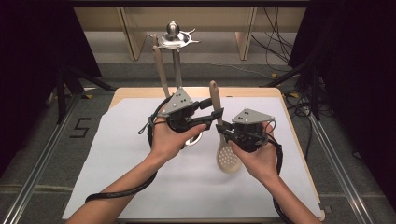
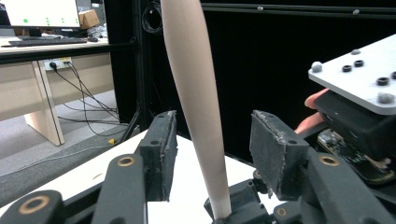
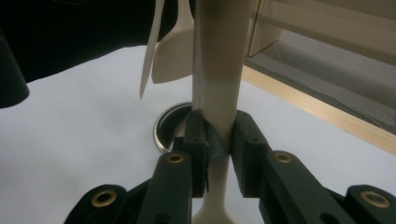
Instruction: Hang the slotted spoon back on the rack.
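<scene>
A beige slotted spoon (image 1: 227, 158) stands nearly upright above the white sheet, head down and handle up. My right gripper (image 1: 219, 129) is shut on the handle low down, just above the head, and in the right gripper view the spoon handle (image 3: 217, 70) is pinched between that gripper's (image 3: 219, 140) pads. My left gripper (image 1: 215, 112) reaches in from the left, higher on the same handle. In the left gripper view the spoon handle (image 2: 196, 93) rises between the left gripper's (image 2: 214, 135) jaws with a gap on each side, so that gripper is open.
A metal utensil stand (image 1: 173, 39) rises at the table's far side, with a beige utensil (image 1: 161, 70) hanging from it and its round base (image 3: 163, 130) behind the spoon. A white sheet (image 1: 140, 163) covers the wooden table. Dark frames and cables surround it.
</scene>
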Available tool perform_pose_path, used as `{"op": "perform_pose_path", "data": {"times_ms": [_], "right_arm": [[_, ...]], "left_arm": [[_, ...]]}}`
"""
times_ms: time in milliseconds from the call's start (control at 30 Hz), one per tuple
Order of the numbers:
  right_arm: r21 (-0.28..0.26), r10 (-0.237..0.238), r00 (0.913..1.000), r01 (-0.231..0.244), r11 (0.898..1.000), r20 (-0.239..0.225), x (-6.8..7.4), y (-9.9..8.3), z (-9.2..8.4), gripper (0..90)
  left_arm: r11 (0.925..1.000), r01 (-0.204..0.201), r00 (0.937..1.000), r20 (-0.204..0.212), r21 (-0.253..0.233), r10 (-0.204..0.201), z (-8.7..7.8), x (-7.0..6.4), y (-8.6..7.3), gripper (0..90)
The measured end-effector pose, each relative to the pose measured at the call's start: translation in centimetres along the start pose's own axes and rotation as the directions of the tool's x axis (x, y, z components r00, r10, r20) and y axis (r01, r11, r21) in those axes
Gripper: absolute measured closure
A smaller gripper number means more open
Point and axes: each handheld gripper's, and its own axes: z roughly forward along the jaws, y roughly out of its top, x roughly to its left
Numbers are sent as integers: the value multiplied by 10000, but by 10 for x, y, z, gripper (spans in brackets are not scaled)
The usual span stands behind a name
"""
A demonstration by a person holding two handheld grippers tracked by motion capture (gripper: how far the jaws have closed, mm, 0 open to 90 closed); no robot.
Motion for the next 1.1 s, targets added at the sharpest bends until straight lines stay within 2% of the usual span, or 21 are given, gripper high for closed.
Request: {"op": "perform_pose_path", "data": {"times_ms": [67,100,233,333,367,400,467,533,600,767,833,867,900,967,1000,1100], "right_arm": [[104,100,9999,-101,9999,103,3,1,-2,785],[29,-132,9999,132,9999,59,1,2,-1,785],[-68,-66,9999,67,10000,80,4,3,-1,785],[-215,-268,9996,269,9994,66,5,5,-1,784],[-232,-134,9998,136,9996,120,7,4,0,784],[-256,-306,9995,308,9992,87,6,5,0,784],[-235,-335,9994,333,9992,-54,7,5,1,784],[-214,-467,9989,468,9987,69,6,6,0,784],[-153,-321,9995,322,9994,60,9,6,0,783],[-406,-467,9989,465,9981,-51,10,7,2,781],[-508,-469,9989,472,9976,68,12,7,1,779],[-334,-570,9984,568,9978,-33,11,8,0,776],[-493,-626,9980,622,9968,-72,12,9,1,770],[-485,-658,9978,651,9967,-112,13,9,-1,723],[-628,-750,9972,748,9952,1,13,9,0,701],[-752,-1026,9947,1014,9920,-115,13,9,-1,637]], "left_arm": [[10000,59,10000,48,-17,-59,2,0,-1,518],[10000,26,10000,57,18,-26,2,0,-1,525],[10000,33,9999,141,-47,-33,3,1,-1,558],[9999,89,9998,191,-47,-88,4,1,-2,598],[9999,113,9997,219,-21,-113,4,1,-2,609],[10000,83,9997,216,20,-83,4,2,-2,629],[10000,-6,9999,172,8,6,3,2,-2,664],[10000,3,9997,249,-13,-3,2,3,-1,714],[10000,83,9992,384,-33,-82,1,3,-1,729],[9999,115,9986,513,-108,-109,-2,2,1,738],[9997,212,9979,618,-78,-207,-4,4,2,740],[9995,298,9972,692,-96,-291,-5,6,3,741],[9994,349,9962,802,-79,-341,-5,7,3,742],[9990,437,9950,896,-44,-431,-7,10,4,743],[9993,377,9945,982,-37,-372,-8,12,4,744],[9998,208,9930,1162,4,-207,-11,16,6,745]]}}
